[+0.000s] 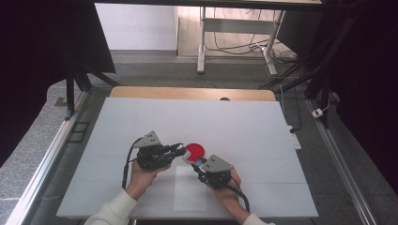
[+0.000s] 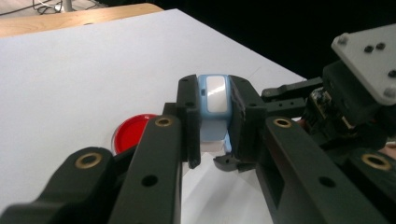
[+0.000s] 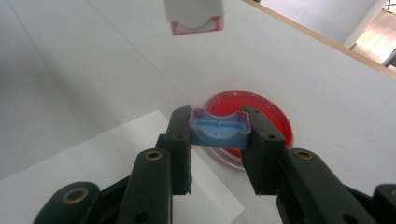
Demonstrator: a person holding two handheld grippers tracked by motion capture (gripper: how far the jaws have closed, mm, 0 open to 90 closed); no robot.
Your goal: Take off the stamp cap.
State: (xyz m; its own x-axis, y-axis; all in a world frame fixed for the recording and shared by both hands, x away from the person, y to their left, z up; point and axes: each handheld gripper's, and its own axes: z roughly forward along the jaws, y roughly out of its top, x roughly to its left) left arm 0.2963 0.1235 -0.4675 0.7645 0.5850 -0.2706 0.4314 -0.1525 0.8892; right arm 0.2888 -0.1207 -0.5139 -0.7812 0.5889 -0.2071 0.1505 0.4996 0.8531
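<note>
My left gripper (image 2: pixel 214 122) is shut on a small block (image 2: pixel 213 93) with a blue top, a white window and a white lower part. It holds the block a little above the white table. In the right gripper view the same block (image 3: pixel 194 16) hangs at the top edge, with a white body and a red-rimmed underside. My right gripper (image 3: pixel 218 140) is shut on a shallow light-blue cap (image 3: pixel 218 128). A round red dish (image 1: pixel 196 150) lies on the table just beyond both grippers. In the high view the left gripper (image 1: pixel 179 149) and right gripper (image 1: pixel 197 164) have their tips close together.
A white paper sheet (image 1: pixel 190 192) lies on the white table (image 1: pixel 141 122) under the right hand. The red dish (image 3: pixel 268 112) sits just off the sheet's far corner. A wooden edge (image 1: pixel 192 93) runs along the table's back. The table's left, right and far parts are bare.
</note>
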